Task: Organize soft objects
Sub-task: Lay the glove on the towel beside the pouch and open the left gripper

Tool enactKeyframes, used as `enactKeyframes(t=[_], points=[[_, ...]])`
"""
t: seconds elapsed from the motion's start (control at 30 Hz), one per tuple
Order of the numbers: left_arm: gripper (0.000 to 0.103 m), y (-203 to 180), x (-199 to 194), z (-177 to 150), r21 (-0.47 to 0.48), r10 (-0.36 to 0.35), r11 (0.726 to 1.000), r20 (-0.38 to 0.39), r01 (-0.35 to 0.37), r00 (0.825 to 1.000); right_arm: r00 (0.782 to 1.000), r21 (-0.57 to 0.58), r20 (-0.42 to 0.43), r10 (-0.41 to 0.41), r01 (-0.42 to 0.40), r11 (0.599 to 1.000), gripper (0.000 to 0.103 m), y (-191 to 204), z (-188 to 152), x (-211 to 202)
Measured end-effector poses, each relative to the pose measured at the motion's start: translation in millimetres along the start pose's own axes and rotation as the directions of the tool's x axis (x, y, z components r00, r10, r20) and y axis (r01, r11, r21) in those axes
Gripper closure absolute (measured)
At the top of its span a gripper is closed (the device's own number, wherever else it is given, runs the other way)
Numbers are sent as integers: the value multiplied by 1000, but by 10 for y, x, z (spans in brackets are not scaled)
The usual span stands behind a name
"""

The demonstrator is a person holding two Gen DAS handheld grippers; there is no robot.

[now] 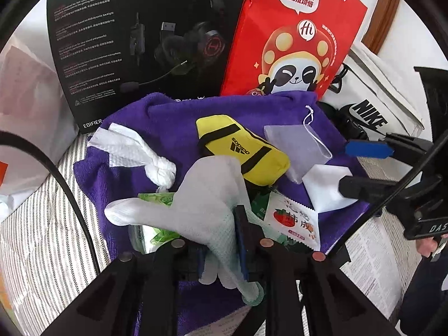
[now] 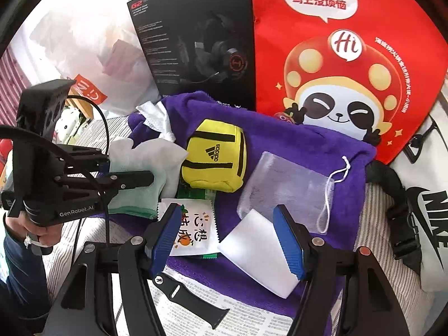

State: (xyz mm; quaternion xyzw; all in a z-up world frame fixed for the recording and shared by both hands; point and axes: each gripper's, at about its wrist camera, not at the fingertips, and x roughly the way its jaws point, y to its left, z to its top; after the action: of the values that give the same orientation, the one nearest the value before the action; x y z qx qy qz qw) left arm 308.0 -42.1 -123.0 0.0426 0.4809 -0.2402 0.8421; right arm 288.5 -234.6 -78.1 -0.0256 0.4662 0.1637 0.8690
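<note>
A purple towel (image 1: 173,120) (image 2: 294,142) lies spread under several soft items. My left gripper (image 1: 221,240) (image 2: 131,168) is shut on a white knit glove (image 1: 207,196) (image 2: 148,162) with a green cuff, whose fingers droop to the left. A yellow adidas pouch (image 1: 243,151) (image 2: 215,159) sits mid-towel beside a clear mesh drawstring bag (image 1: 296,148) (image 2: 285,187). My right gripper (image 2: 226,210) (image 1: 364,168) stands open, its blue pads on either side of a white foam block (image 2: 260,252) (image 1: 327,190) without touching it. A knotted white cloth (image 1: 131,148) (image 2: 156,117) lies on the towel's left part.
Snack packets (image 1: 294,221) (image 2: 193,229) lie on the towel's near edge. A black headset box (image 1: 134,42), a red panda bag (image 1: 294,36) and a white Nike bag (image 2: 428,224) wall off the back and right. A black watch strap (image 2: 190,294) rests on newspaper.
</note>
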Motion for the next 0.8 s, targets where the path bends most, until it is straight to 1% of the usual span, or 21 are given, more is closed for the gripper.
enactKeyframes(t=[0.1, 0.17, 0.2, 0.23, 0.27, 0.3, 0.33, 0.37, 0.43, 0.57, 0.63, 0.8], points=[[71, -3, 19, -4, 8, 29, 1000, -9, -29, 1000, 1000, -1, 5, -16, 16, 1000, 36, -17, -6, -36], [67, -16, 14, -12, 25, 45, 999, -14, -45, 999, 1000, -1, 10, -23, 23, 1000, 36, -26, -6, -60], [63, -20, 4, -14, 29, 47, 999, -14, -46, 999, 1000, -1, 12, -22, 22, 1000, 36, -29, -8, -69], [57, -19, -2, -13, 31, 48, 998, -13, -48, 999, 1000, -1, 13, -23, 23, 1000, 36, -30, -8, -75], [52, -19, -8, -15, 37, 55, 998, -12, -54, 998, 1000, 0, 14, -25, 25, 1000, 36, -30, -8, -86], [43, -26, -9, -19, 47, 67, 997, -15, -66, 998, 999, 1, 15, -28, 28, 1000, 36, -27, -7, -94], [41, -31, -9, -25, 57, 83, 995, -17, -82, 996, 999, 1, 17, -29, 29, 1000, 36, -23, -5, -101], [41, -38, -10, -27, 70, 102, 992, -17, -100, 995, 999, -1, 19, -30, 30, 1000, 36, -15, -7, -111], [36, -38, -16, -25, 78, 126, 989, -19, -124, 992, 999, -6, 23, -31, 32, 999, 36, -1, -5, -122], [34, -23, -70, -30, 80, 128, 989, -16, -126, 992, 999, -17, 22, -35, 35, 999, 36, 23, -1, -131], [28, -20, -112, -27, 78, 136, 988, -14, -135, 991, 999, -19, 24, -37, 37, 999, 36, 35, 5, -142], [27, -8, -226, -21, 79, 141, 987, 2, -140, 990, 998, -39, 36, -57, 58, 998, 36, 95, 7, -203]])
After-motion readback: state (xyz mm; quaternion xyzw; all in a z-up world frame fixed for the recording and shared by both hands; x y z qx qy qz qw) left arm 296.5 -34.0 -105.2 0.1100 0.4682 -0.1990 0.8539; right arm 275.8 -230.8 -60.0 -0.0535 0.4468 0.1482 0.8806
